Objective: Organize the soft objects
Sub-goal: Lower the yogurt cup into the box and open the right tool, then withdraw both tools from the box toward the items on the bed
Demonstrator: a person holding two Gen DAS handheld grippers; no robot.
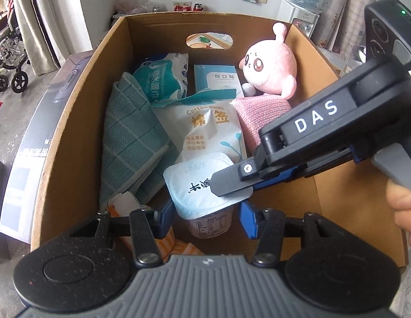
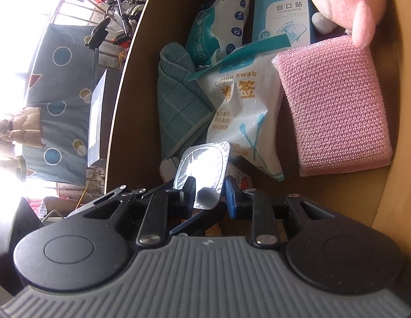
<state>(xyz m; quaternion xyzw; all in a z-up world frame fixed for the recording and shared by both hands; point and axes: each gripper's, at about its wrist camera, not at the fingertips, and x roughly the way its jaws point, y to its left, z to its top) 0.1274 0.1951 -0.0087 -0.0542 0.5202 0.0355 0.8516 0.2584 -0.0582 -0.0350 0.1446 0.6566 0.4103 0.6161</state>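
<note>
Here both tongs meet on one white plastic yogurt cup with a foil lid, low at the near end of the brown cardboard box. The left gripper has its blue pads on either side of the cup's body and looks clamped on it; the right gripper, reaching in from the right, is closed on the edge of the foil lid.

Should the two pull apart, I judge the lid would peel or tear and the cup could spill over what lies ahead of the tongs. The thin foil could also slip out of the right pads.

Beyond the fingertips lie the soft things: a folded green checked cloth to the left, a white cotton-swab bag straight ahead, a pink knitted sponge to the right, a pink plush toy in the far right corner, with a teal wet-wipe pack and a blue plaster box at the back.

The box floor is bare cardboard. Outside it are a water dispenser, pale curtains and a wheelchair.
</note>
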